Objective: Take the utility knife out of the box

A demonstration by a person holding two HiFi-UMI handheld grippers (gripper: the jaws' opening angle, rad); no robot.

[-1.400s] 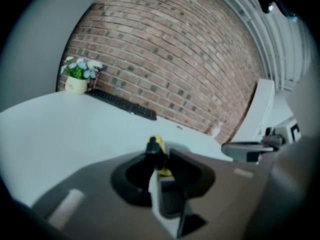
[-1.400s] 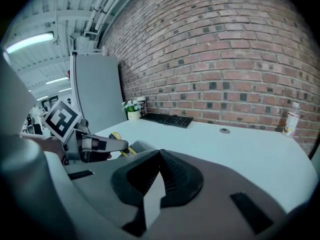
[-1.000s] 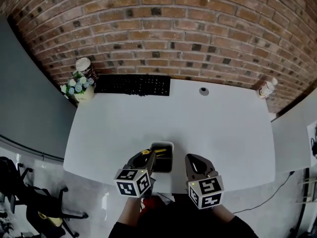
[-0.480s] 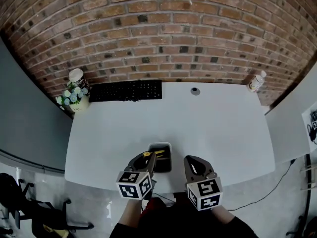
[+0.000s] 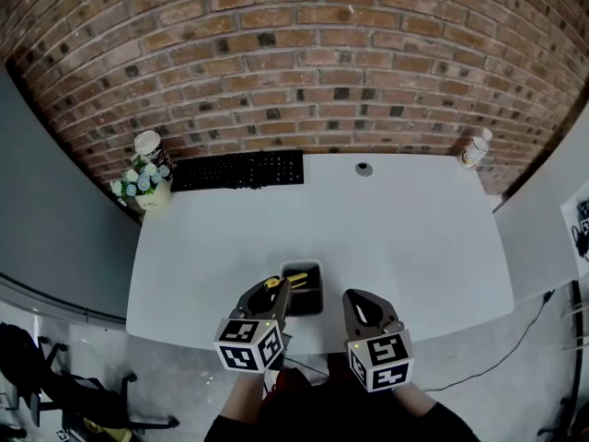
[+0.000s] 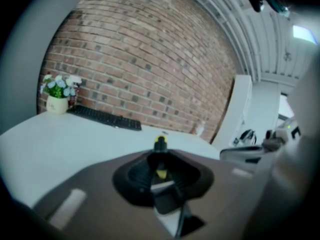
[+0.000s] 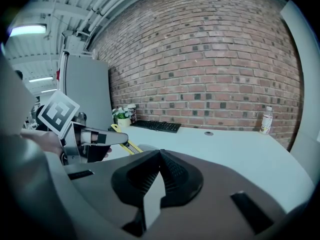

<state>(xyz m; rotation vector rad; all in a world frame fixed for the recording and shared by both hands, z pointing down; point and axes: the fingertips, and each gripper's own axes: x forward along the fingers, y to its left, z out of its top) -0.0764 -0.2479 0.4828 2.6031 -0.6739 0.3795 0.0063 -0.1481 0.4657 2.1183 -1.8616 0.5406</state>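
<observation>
The left gripper (image 5: 279, 290) grips the utility knife (image 6: 160, 143) lengthwise in its fingers (image 6: 140, 176), pointing away over the box (image 5: 318, 267); the right gripper (image 7: 160, 156), closed and empty, waits beside

A red brick wall (image 5: 304, 53) rises behind the white table (image 5: 405, 238). Left of the table stands a grey panel (image 5: 55, 210), with pale floor (image 5: 175, 366) and a black chair (image 5: 28, 366).

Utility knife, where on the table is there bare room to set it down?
Bare: the table's middle, between the keyboard and the box, and the right side up to the bottle. Crowded: the near edge round the box, and the far-left corner with the flower pot.
</observation>
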